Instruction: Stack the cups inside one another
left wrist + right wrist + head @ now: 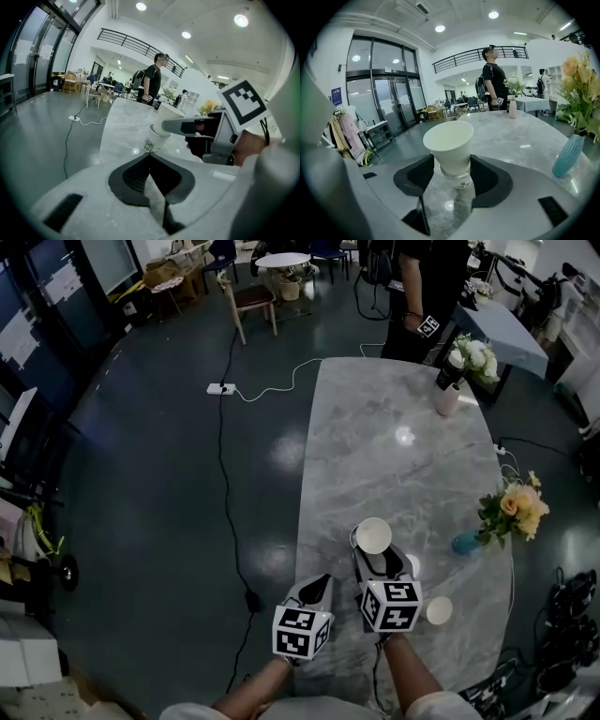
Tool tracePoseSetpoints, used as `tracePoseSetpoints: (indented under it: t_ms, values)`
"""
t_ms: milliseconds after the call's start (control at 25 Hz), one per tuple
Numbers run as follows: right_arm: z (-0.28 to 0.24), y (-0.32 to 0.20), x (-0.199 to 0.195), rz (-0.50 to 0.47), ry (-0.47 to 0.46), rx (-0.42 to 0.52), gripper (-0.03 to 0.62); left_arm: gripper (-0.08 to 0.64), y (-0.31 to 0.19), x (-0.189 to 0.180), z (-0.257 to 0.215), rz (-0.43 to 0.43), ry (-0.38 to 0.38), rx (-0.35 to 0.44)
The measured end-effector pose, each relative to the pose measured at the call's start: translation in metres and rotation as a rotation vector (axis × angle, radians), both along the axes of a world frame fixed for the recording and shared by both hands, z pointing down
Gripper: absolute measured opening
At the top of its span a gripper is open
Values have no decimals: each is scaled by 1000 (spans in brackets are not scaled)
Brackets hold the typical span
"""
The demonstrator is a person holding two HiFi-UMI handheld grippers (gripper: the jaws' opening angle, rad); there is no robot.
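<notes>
My right gripper (375, 557) (452, 165) is shut on a white paper cup (373, 535) (449, 140), pads pressing on both its sides, mouth toward the camera. The cup's base sits inside a second cup with red print (461, 182) just below it. From the left gripper view the held cup (169, 114) and the printed cup (152, 140) lean together over the marble table (394, 456); whether the lower cup rests on the table I cannot tell. My left gripper (319, 585) (149, 158) is to the left of them, its tips together with nothing between. Another white cup (438, 610) stands at the right.
A blue vase (466, 542) with yellow flowers stands right of the cups. A pink vase (448, 397) with white flowers is at the table's far end, where a person (422, 287) stands. The table's left edge (302, 521) drops to dark floor with a cable (225, 474).
</notes>
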State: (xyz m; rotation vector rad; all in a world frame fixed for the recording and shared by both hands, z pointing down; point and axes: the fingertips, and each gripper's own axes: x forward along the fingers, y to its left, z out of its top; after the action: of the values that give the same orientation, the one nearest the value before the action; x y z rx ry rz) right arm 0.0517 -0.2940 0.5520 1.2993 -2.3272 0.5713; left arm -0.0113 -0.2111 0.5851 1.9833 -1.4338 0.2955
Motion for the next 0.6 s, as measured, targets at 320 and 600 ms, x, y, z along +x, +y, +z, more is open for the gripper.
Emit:
tracePoseSetpoints:
  t_ms: [320, 600]
  values:
    - [12, 1, -1, -5, 10, -13, 216, -5, 3, -1, 7, -2, -2, -16]
    - [14, 6, 7, 29, 14, -24, 249, -5, 10, -1, 8, -6, -3, -23]
